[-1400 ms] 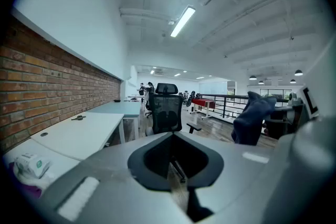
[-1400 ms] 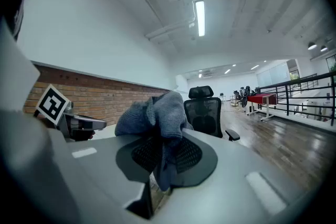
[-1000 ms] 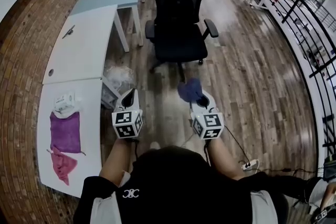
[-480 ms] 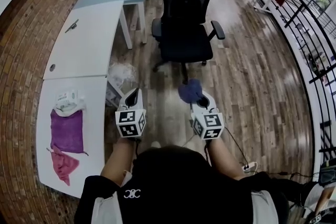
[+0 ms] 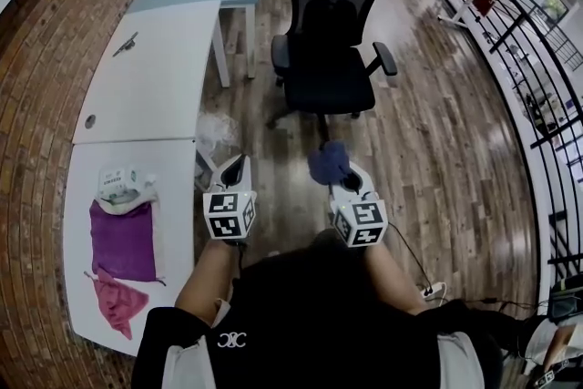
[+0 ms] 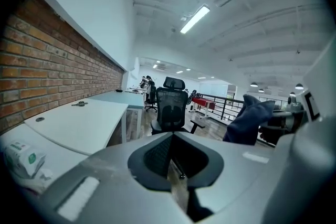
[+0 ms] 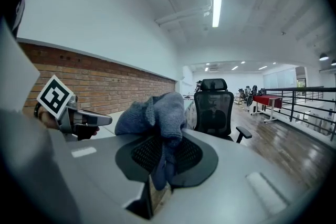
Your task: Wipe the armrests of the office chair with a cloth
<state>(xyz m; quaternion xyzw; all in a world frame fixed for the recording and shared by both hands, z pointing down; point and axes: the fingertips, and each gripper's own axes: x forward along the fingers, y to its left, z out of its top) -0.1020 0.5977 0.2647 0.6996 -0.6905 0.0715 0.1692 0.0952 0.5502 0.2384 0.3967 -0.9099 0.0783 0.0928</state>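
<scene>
Two grippers at lower centre: left gripper (image 5: 230, 168) has jaws closed and empty, right gripper (image 5: 342, 180) pinches a blue cloth (image 5: 328, 161). Black chair (image 5: 330, 23) stands upper centre, well apart.

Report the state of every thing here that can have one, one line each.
Left claw: shut, empty.
Right claw: shut on the blue cloth.
Blue cloth: bunched up, held off the floor.
Office chair: upright, seat empty, apart from both claws.
Purple cloth: spread flat on the white desk.
Pink cloth: crumpled on the same desk.
</scene>
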